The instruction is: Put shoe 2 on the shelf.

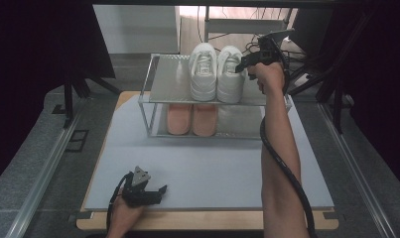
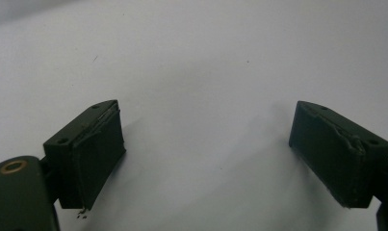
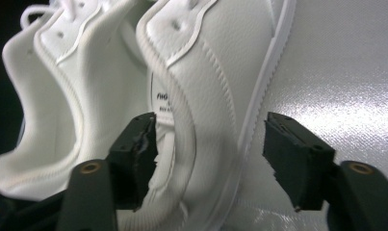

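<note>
The step in hand looks like the release of the right sneaker (image 1: 231, 74) on the top shelf of the rack (image 1: 164, 84). It stands beside its mate, the left sneaker (image 1: 203, 72), toward the shelf's right edge, both with heels to the person. The right gripper (image 3: 208, 154) sits at the sneaker's heel with its jaws apart: one pad is inside the collar, the other outside the sole, and neither seems to press on the leather, so the tongs are released with the heel wall still between them.

The next move likely calls for drawing the gripper straight back and up so the inner pad clears the collar without dragging the sneaker off line.

The left gripper (image 2: 206, 149) rests near the mat's (image 1: 202, 168) front left corner, jaws wide and empty.

The sneakers are white pebbled leather with stitched seams and ribbed rubber soles. The shelf is fine metal mesh with a dull shine, in a thin wire frame. On the lower shelf lie pink slippers (image 1: 191, 119), soft and flat. The mat is smooth and pale grey.
</note>
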`<state>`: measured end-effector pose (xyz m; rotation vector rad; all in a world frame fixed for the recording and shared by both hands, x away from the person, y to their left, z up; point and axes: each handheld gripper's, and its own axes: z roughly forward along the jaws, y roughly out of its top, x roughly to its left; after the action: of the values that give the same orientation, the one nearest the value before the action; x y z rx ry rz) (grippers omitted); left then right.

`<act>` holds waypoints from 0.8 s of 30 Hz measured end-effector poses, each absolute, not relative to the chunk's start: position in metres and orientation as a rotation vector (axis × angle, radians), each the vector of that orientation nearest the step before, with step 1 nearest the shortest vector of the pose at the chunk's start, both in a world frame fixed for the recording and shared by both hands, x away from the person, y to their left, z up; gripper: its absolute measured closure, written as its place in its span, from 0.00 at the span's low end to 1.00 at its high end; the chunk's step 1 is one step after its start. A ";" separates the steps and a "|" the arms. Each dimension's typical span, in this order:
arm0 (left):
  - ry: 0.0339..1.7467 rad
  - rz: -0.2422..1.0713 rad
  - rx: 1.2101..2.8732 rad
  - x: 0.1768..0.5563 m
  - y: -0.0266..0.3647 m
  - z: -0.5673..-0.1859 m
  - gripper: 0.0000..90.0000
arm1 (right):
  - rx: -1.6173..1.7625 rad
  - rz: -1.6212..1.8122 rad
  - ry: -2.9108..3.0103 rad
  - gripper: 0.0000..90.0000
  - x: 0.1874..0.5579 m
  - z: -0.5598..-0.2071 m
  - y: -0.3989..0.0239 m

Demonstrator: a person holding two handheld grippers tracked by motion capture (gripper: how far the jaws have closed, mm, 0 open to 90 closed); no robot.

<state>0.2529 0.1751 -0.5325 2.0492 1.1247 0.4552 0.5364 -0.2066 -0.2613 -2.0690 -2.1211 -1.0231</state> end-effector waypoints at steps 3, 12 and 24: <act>1.124 0.456 2.049 0.253 0.175 -0.533 0.13 | -2.030 -1.070 -2.152 0.36 0.532 -0.258 -0.210; 1.124 0.457 2.048 0.253 0.175 -0.533 0.13 | -1.945 -1.191 -2.225 0.32 0.511 -0.249 -0.230; 1.125 0.458 2.049 0.253 0.175 -0.533 0.12 | -1.866 -1.270 -2.343 0.28 0.480 -0.258 -0.258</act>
<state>0.2527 0.1752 -0.5326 2.0487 1.1251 0.4581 0.4798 -0.2577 -0.2582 -1.8656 -2.3428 -1.2704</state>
